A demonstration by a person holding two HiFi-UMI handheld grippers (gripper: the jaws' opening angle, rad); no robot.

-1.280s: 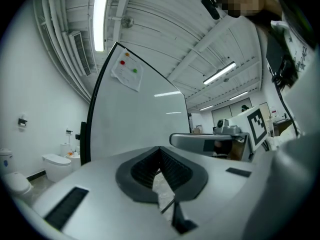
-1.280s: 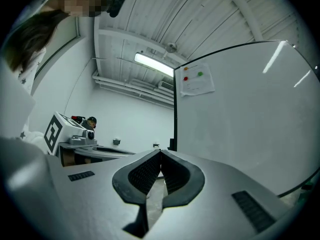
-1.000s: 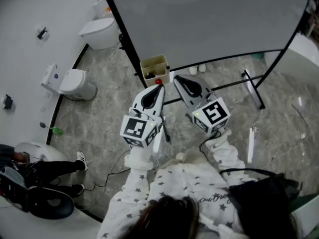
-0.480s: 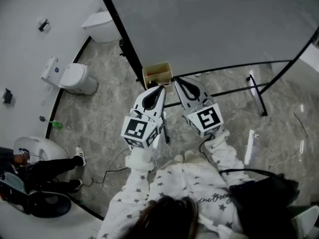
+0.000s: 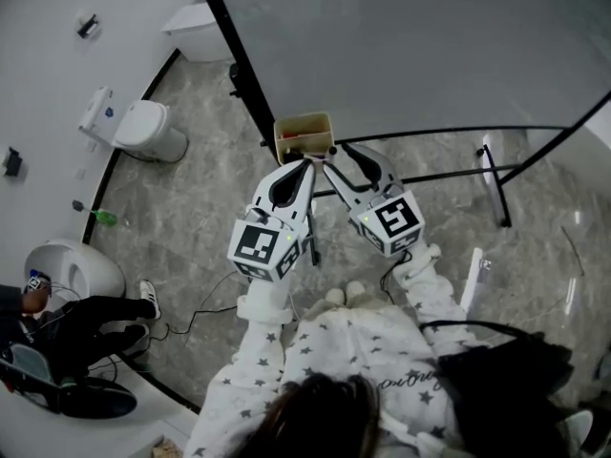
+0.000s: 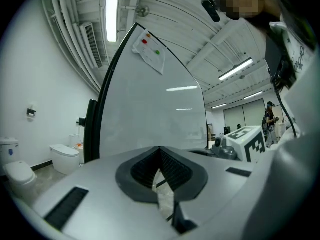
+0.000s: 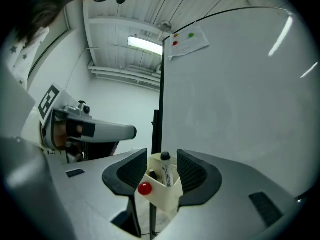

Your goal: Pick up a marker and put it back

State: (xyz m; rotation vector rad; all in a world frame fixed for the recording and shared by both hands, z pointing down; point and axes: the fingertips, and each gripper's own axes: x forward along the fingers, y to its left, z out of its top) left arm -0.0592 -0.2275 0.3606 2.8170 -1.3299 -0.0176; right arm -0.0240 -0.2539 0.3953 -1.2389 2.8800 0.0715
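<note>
Your right gripper point(image 7: 162, 173) is opening, its jaws now wide apart and gripping nothing. The cream holder point(image 7: 162, 196) shows in the gap between them. The marker point(image 7: 167, 173) stands upright in that holder, black cap on top, with clear space to each pad. A second dark marker point(image 7: 153, 174) sits just beside it, and a red knob point(image 7: 145, 188) is on the holder's front. From the head view, the holder point(image 5: 304, 132) hangs at the lower edge of the whiteboard point(image 5: 410, 46), just ahead of the right gripper point(image 5: 342, 153). Your left gripper point(image 5: 304, 166) points toward the holder, and its jaws are closed together with nothing between them.
</note>
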